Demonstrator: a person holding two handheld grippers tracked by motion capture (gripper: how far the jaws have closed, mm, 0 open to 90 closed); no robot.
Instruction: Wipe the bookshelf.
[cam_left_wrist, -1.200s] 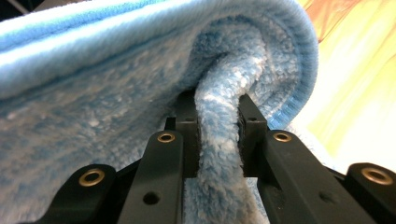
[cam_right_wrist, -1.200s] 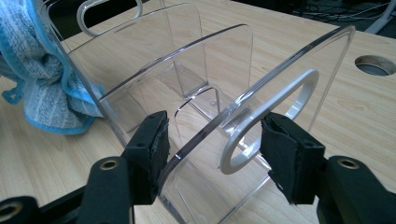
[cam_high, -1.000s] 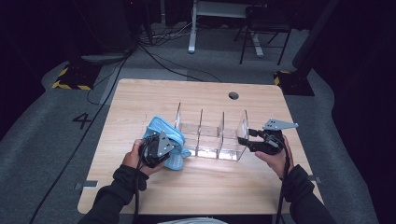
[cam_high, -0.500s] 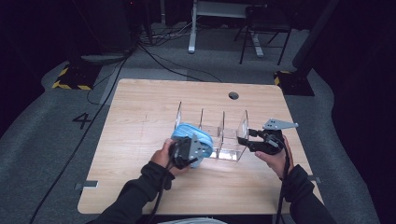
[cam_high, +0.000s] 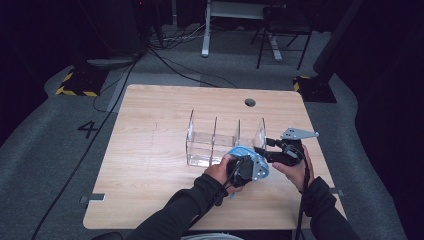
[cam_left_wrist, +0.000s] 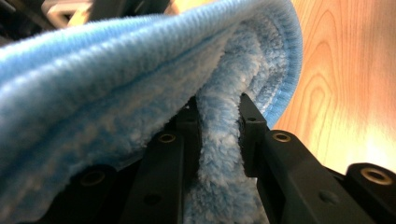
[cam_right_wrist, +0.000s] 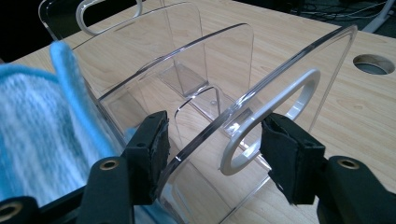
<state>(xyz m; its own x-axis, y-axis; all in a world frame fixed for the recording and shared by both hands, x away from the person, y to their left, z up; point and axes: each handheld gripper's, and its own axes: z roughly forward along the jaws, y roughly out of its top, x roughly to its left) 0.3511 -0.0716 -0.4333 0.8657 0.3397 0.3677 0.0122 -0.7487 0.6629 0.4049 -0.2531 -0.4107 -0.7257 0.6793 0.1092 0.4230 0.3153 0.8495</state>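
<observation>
Two grippers are at work at the near right end of a clear acrylic organizer (cam_high: 212, 145). The left gripper (cam_left_wrist: 219, 126) has its jaws clamped narrow on a fold of blue microfibre cloth (cam_left_wrist: 140, 84), which bunches up out of the jaws and drapes over them. From above, that left gripper (cam_high: 243, 170) sits at the organizer's near right corner, with the cloth (cam_high: 255, 161) pressed against or just beside the clear wall; actual contact cannot be confirmed.

The right gripper (cam_right_wrist: 215, 149) stands with its jaws wide, straddling the organizer's end panel, which carries a white ring handle (cam_right_wrist: 271, 121). The pads sit either side of panel and ring; whether they press on it cannot be determined, though the hold appears to steady the unit.

Assessment: cloth picked up and brought to the organizer, so wiping appears to be at an early stage. Dividers and inner compartments look untouched and remain to be cleaned. Beyond the organizer the wooden surface (cam_high: 150, 115) carries nothing else.
</observation>
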